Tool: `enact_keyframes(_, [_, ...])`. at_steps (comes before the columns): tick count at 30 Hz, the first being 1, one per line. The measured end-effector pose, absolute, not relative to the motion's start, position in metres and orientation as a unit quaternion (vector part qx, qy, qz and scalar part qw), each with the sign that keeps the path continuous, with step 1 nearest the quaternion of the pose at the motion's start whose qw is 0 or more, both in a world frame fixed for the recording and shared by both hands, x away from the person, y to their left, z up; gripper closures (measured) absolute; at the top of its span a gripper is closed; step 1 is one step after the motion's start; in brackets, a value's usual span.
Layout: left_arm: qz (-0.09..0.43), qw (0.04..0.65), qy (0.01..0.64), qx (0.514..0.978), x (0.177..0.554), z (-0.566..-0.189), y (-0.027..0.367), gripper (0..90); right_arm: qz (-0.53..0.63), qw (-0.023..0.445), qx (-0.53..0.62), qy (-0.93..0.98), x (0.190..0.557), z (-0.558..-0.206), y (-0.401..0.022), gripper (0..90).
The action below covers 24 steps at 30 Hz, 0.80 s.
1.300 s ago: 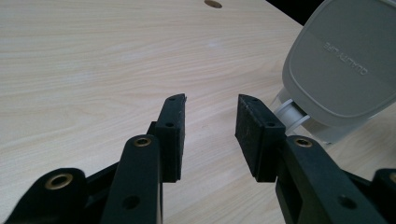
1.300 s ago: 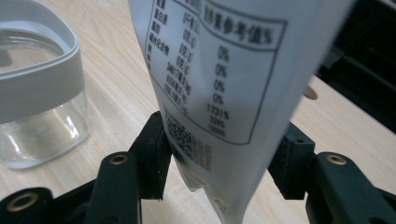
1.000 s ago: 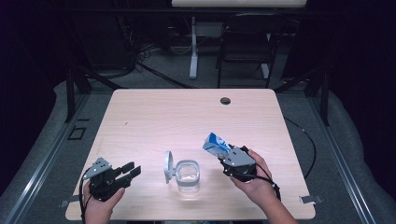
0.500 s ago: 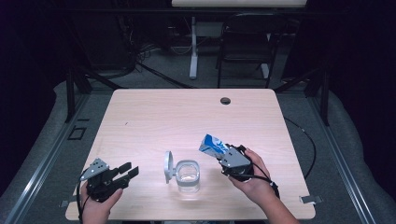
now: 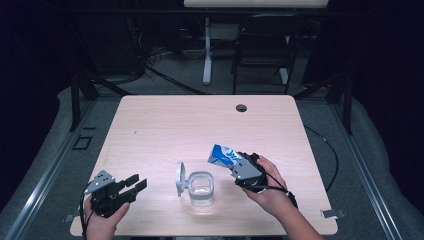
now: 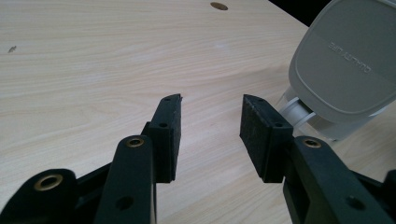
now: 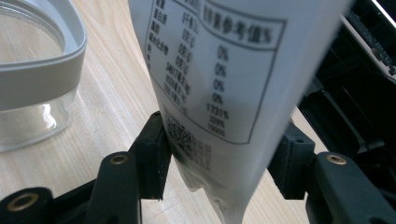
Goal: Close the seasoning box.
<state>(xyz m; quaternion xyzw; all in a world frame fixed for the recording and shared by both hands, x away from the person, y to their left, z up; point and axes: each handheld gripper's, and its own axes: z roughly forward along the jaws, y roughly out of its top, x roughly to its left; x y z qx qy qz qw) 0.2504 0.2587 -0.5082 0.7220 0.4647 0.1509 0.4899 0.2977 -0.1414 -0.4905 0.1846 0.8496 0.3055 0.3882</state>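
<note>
Left gripper (image 5: pixel 131 184): held in the person's left hand (image 5: pixel 102 220) at the near left corner of the table (image 5: pixel 165 125). Jaws stand apart with nothing between them, having just been opening; bare wood shows in the gap in the left gripper view (image 6: pixel 211 126). It points toward the jar, well short of it.

Jar (image 5: pixel 201 189): clear glass with a grey rim, upright near the front edge of the table, between the two grippers. Its grey hinged lid (image 5: pixel 180 178) stands open on the jar's left side, facing the left gripper; the lid's flat back rises at the right of the left gripper view (image 6: pixel 348 60).

Packet (image 5: pixel 224 155): blue and white pouch, tilted, just above and to the right of the jar's mouth. Printed panel visible in the right gripper view (image 7: pixel 219 79).

Right gripper (image 5: pixel 235 163): in the person's right hand (image 5: pixel 267 187), right of the jar, clamped on the packet's lower end, one pad on each side.

Grommet (image 5: pixel 241 107): dark round hole near the far edge.
</note>
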Motion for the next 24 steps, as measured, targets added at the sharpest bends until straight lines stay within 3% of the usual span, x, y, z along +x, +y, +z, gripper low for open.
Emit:
enact_keyframes(12, [0.154,0.488,0.467,0.721,0.2503,-0.5087,0.2587,58.6,0.264,0.424,0.141,0.855,0.2975,-0.4907,-0.1365,46.7])
enact_keyframes(24, [0.153,0.486,0.468,0.722,0.2504,-0.5099,0.2581,58.6,0.249,0.424,0.115,0.863,0.2944,-0.4927,-0.1337,46.7])
